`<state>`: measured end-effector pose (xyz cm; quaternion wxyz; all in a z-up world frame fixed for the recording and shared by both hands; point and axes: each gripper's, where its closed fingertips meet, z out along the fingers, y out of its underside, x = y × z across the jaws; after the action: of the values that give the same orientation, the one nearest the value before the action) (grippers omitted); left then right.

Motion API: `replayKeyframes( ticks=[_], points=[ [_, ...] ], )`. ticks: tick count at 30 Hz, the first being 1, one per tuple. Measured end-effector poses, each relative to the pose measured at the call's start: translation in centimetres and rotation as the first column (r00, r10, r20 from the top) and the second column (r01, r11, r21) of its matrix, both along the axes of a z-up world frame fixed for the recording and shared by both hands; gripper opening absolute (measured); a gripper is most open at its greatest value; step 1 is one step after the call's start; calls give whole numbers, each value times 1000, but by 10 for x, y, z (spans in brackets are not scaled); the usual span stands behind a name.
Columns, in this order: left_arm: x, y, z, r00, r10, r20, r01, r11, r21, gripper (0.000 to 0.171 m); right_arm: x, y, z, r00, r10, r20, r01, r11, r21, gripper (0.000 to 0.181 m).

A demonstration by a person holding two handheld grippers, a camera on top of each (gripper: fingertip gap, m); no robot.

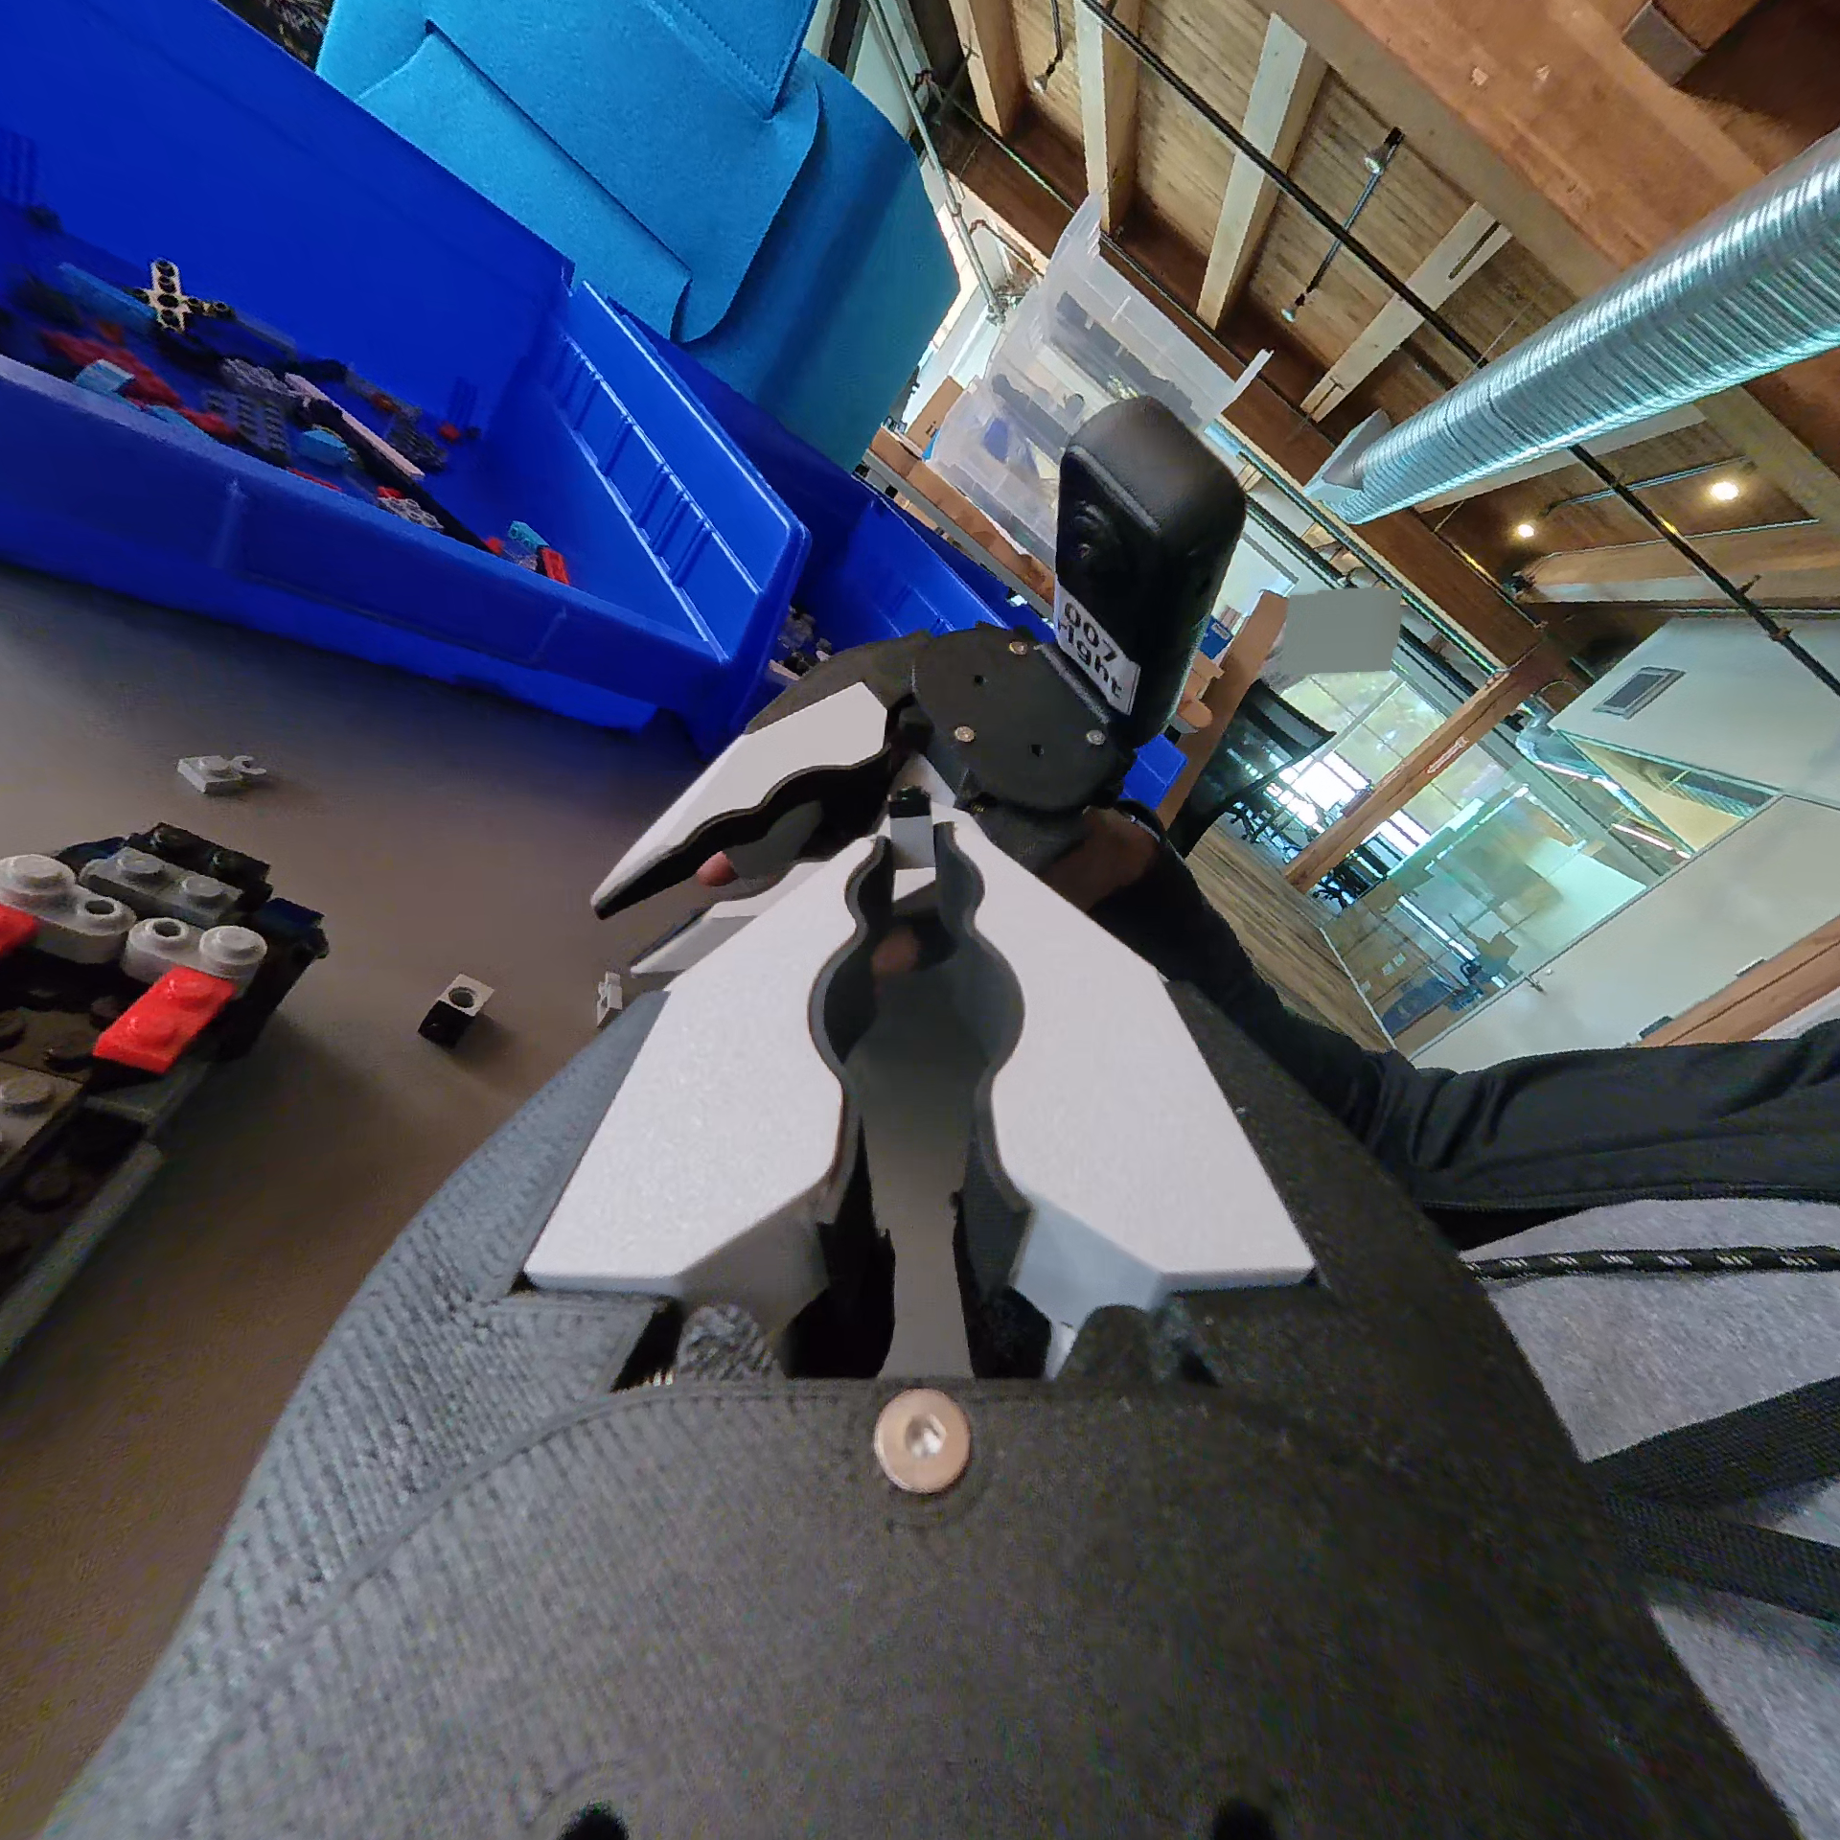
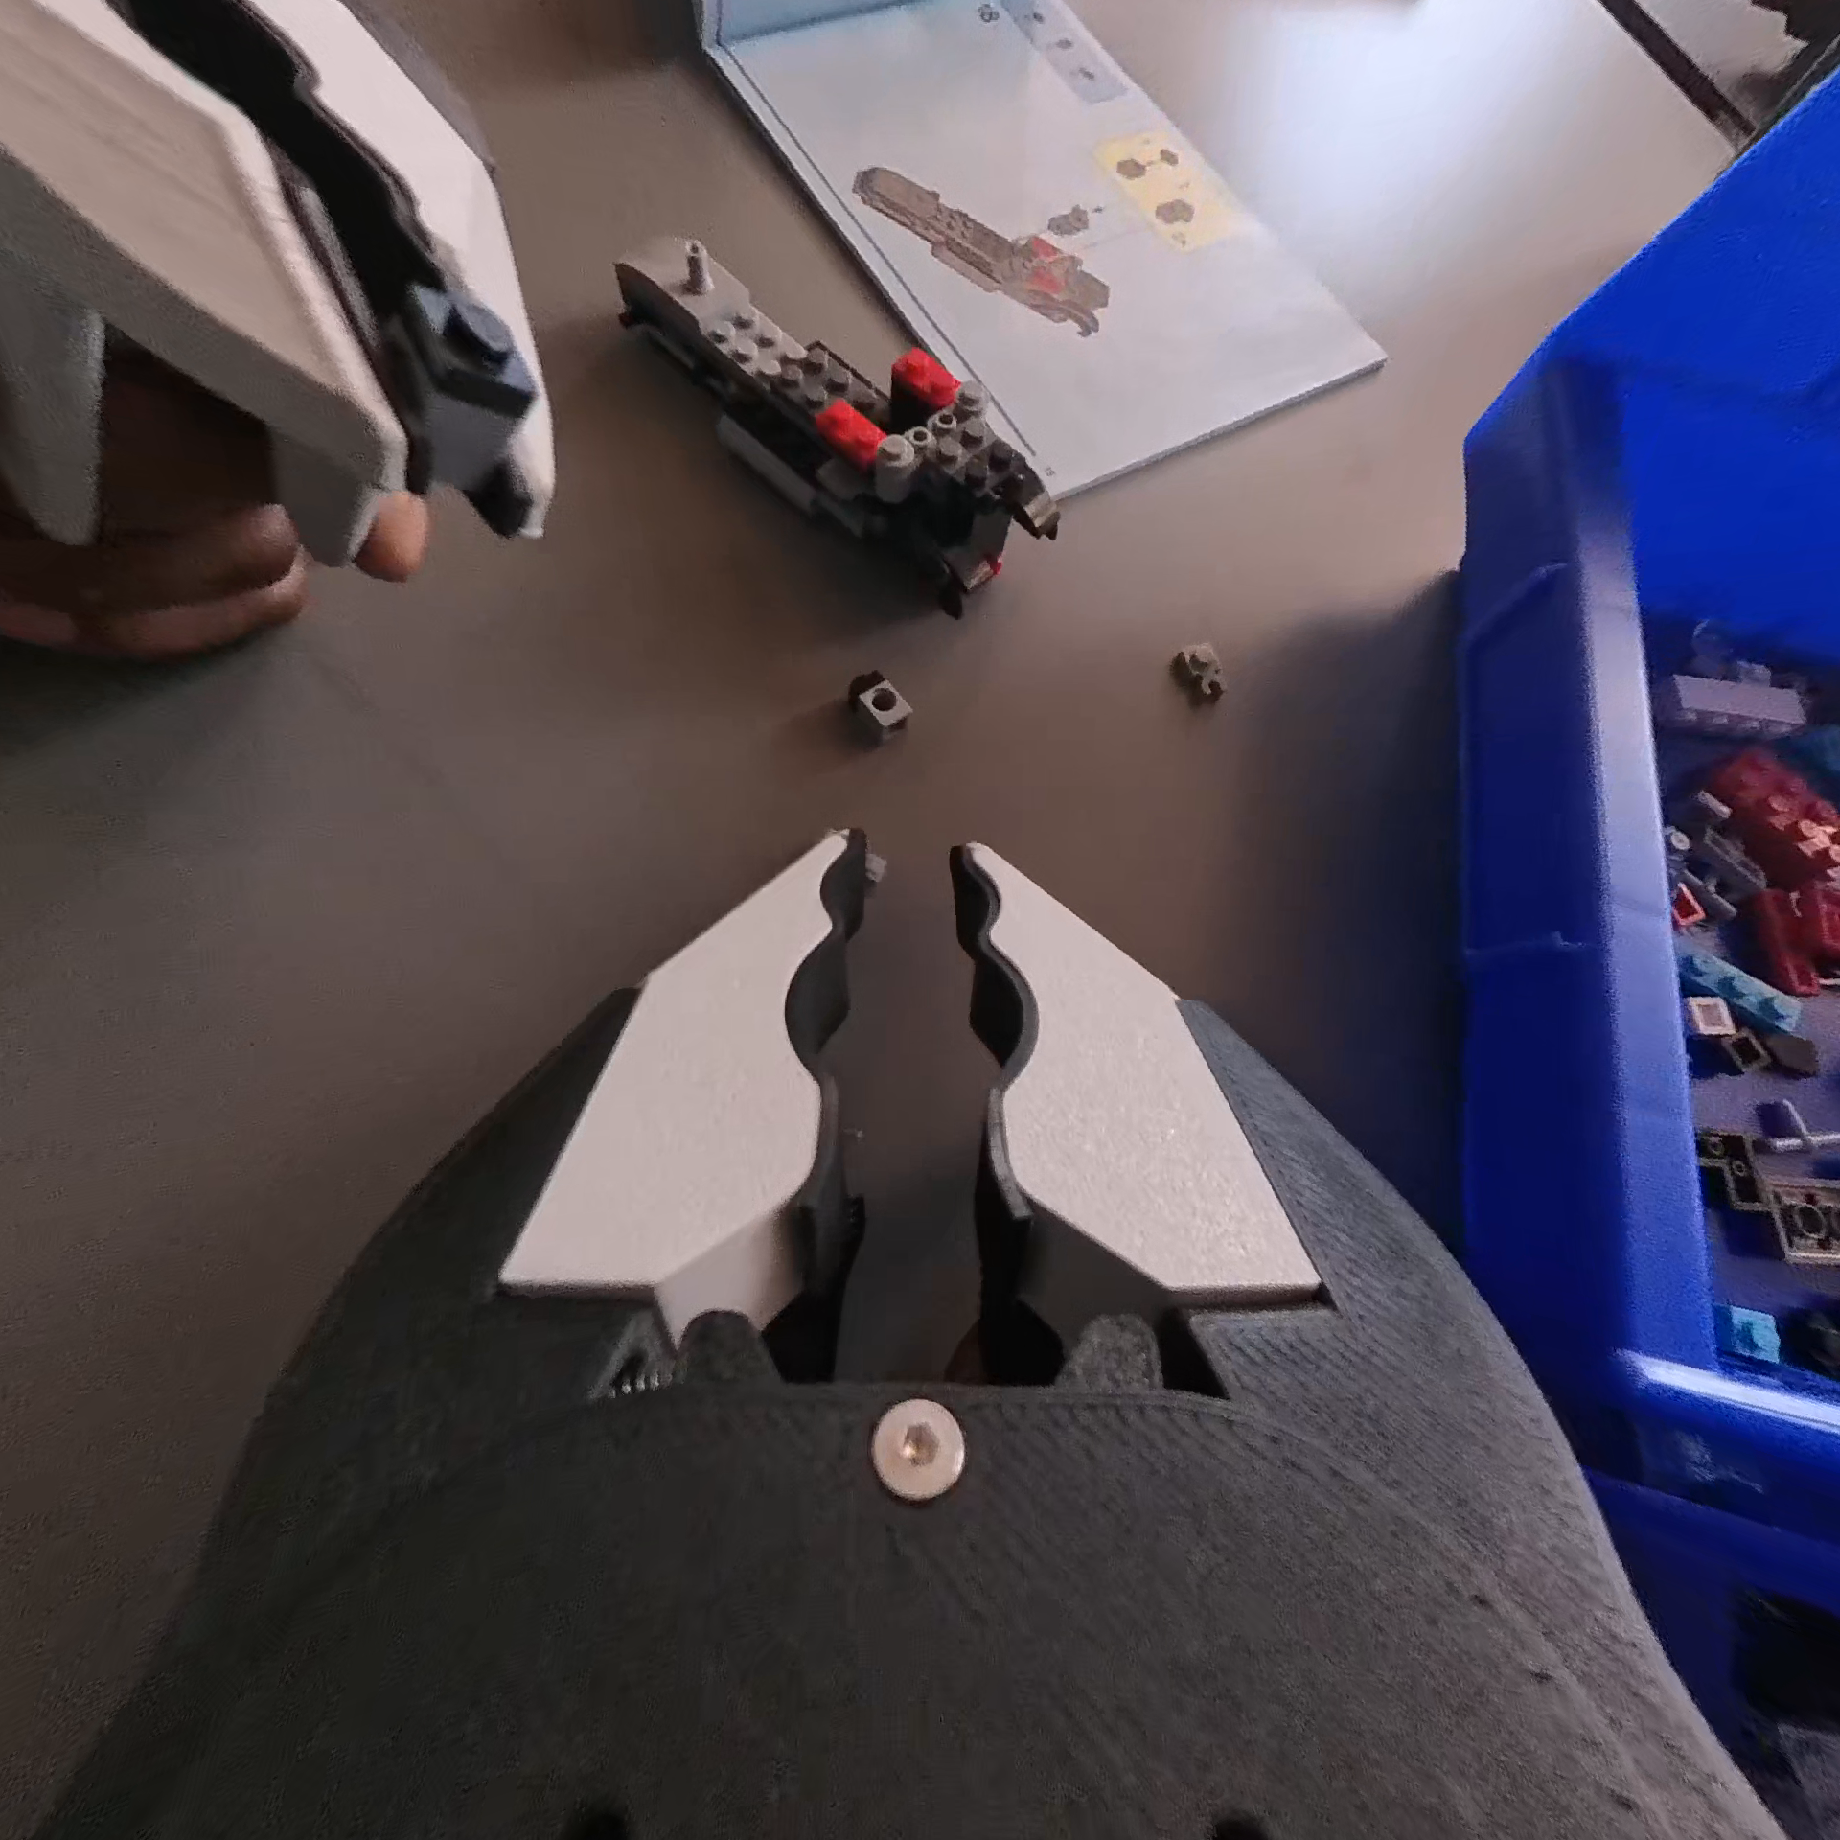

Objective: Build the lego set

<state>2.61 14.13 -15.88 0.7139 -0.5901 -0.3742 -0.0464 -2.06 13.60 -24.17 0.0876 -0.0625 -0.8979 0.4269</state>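
The partly built model, grey and black with red plates (image 2: 846, 428), lies on the dark table; its end also shows in the left wrist view (image 1: 129, 976). My left gripper (image 1: 911, 846) is shut on a small dark grey brick (image 2: 468, 383) and holds it above the table, left of the model; it shows from outside in the right wrist view (image 2: 468, 488). My right gripper (image 2: 908, 856) is open and low over the table. A tiny grey piece (image 2: 874, 866) sits by its left fingertip. A black cube with a hole (image 2: 881, 707) lies just ahead of it.
A grey clip piece (image 2: 1200, 669) lies on the table right of the cube. An open instruction booklet (image 2: 1045, 249) lies behind the model. A blue bin (image 2: 1593, 697) with several loose bricks stands at the right; it also shows in the left wrist view (image 1: 398, 558). The grippers' ends are close to 9 cm from one another. The grey clip piece (image 2: 1200, 669) is about 8 cm from my right fingertips and 15 cm from my left. Look for it in the left wrist view (image 1: 223, 777) too.
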Motion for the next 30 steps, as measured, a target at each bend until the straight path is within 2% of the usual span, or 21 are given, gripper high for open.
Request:
replayKeyframes(
  ticks=[13, 20, 25, 30],
  points=[
    [-1, -2, 1, 1000, 3, 3, -3, 1000, 14, 8, -7, -6, -12, 1000, -15, -21, 17, 994, 103, 21],
    [-1, -3, 2, 1000, 6, 0, -6, 1000, 21, 8, -11, 5, -2, 997, -71, -7, 71, 996, 54, 21],
    [-1, -1, 0, 1000, 5, 0, -5, 1000, 4, 8, 2, 13, -12, 999, -29, -25, 31, 993, 114, 21],
    [-1, -1, -1, 1000, 13, -1, -13, 1000, -4, 8, -7, 6, -12, 998, -42, -39, 46, 993, 109, 22]
  ],
)
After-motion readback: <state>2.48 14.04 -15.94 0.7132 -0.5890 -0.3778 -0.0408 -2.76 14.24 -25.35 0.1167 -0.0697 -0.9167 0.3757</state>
